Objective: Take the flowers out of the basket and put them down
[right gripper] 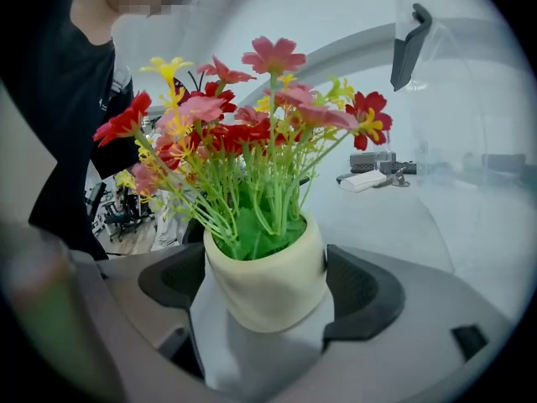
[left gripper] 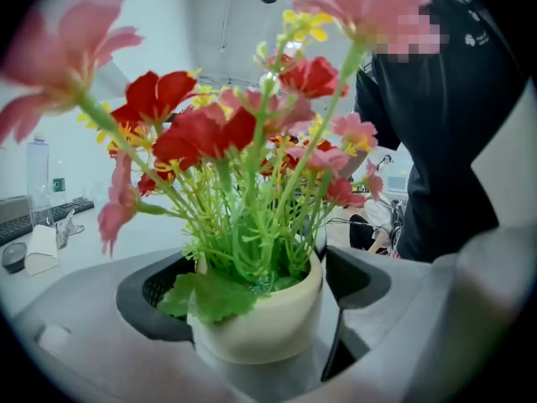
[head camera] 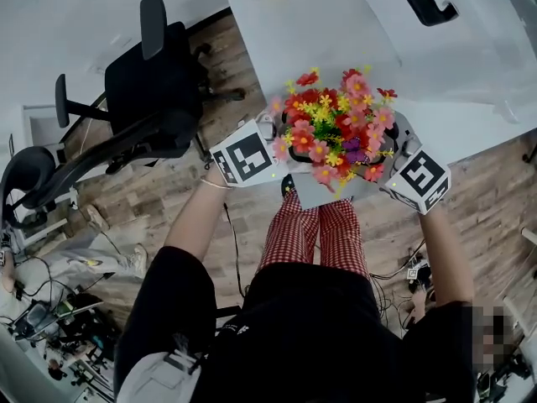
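At frame centre, clamps the cream pot [right gripper: 268, 288] in the closed fingers [right gripper: 369, 296] of left gripper [left gripper: 252, 305] and right gripper [right gripper: 267, 296], opposite sides, to hold flowers [head camera: 336, 124] upright.

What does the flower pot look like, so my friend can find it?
Look at the near edge of the big white table, where the left gripper and the right gripper meet. Both are shut on the pot, a small, round, cream cup. Only it is stuffed with red, pink and yellow flowers on green stems.
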